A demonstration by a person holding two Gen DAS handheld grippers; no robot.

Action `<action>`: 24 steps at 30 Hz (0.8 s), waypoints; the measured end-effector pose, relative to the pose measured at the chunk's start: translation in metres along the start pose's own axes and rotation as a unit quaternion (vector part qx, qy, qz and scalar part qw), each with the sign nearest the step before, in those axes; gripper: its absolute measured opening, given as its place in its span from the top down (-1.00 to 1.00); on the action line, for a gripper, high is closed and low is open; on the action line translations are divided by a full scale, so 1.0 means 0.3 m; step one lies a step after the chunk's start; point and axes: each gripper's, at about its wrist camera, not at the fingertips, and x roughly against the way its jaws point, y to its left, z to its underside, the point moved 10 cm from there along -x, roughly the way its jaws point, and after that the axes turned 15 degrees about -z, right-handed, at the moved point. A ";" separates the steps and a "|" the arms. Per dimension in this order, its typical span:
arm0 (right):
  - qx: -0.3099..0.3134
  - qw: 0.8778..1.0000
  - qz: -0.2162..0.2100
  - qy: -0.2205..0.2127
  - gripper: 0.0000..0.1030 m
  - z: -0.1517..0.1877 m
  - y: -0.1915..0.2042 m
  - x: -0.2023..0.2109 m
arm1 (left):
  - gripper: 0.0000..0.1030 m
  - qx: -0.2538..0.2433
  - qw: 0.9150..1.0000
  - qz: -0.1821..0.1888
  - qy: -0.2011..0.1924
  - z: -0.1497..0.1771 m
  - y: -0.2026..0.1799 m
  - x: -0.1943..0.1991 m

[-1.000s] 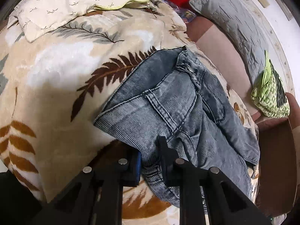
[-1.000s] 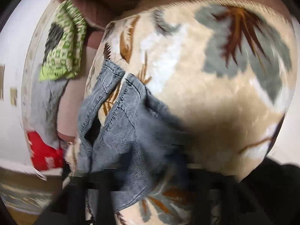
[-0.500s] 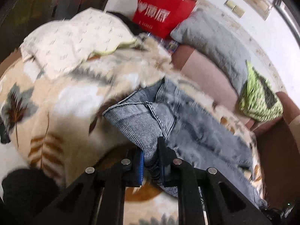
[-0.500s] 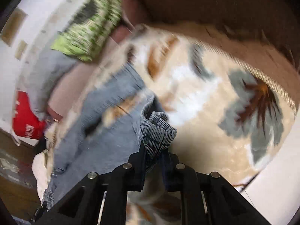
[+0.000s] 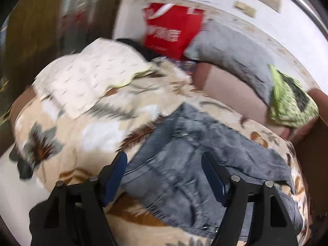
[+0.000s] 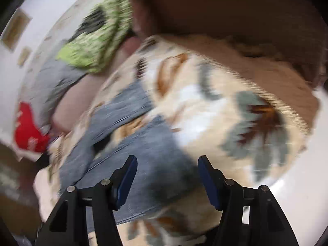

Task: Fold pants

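The left gripper (image 5: 164,181) is hovering low over the pants (image 5: 184,164), and its blue fingers (image 5: 114,176) are spreading wide with nothing between them. The right gripper (image 6: 167,181) is doing the same at the other end, with its fingers (image 6: 126,181) apart and empty over the pants (image 6: 143,153).

The pants are lying on a leafy blanket (image 5: 67,143) on the bed. They are looking thick and soft, like jeans. They will likely feel a bit heavy and will bend and flop, not stay stiff. They should not slip much or break. A good place to pinch is probably a thick edge, like the waistband or a leg hem, one end for each gripper. The pictures are blurry, so the exact edges are hard to see.

Farther back, a pale cloth (image 5: 88,75) is lying on the blanket. A gray pillow (image 5: 231,55) and a green cloth (image 5: 289,100) are sitting beyond. A red bag (image 5: 172,30) is standing by the wall; what is inside is not showing.
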 end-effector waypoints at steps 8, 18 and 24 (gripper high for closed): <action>-0.086 0.994 -0.001 0.070 -0.25 0.100 -0.118 -0.146 | -0.55 -0.149 0.974 0.012 0.172 0.280 -0.181 -0.270; -0.036 0.998 -0.027 0.037 -0.26 -0.180 0.036 -0.247 | -0.58 -0.113 0.989 0.061 0.069 -0.024 -0.296 -0.239; -0.031 0.997 0.009 0.069 -0.26 -0.365 0.002 -0.505 | -0.58 -0.077 0.992 0.063 0.081 -0.141 -0.347 -0.400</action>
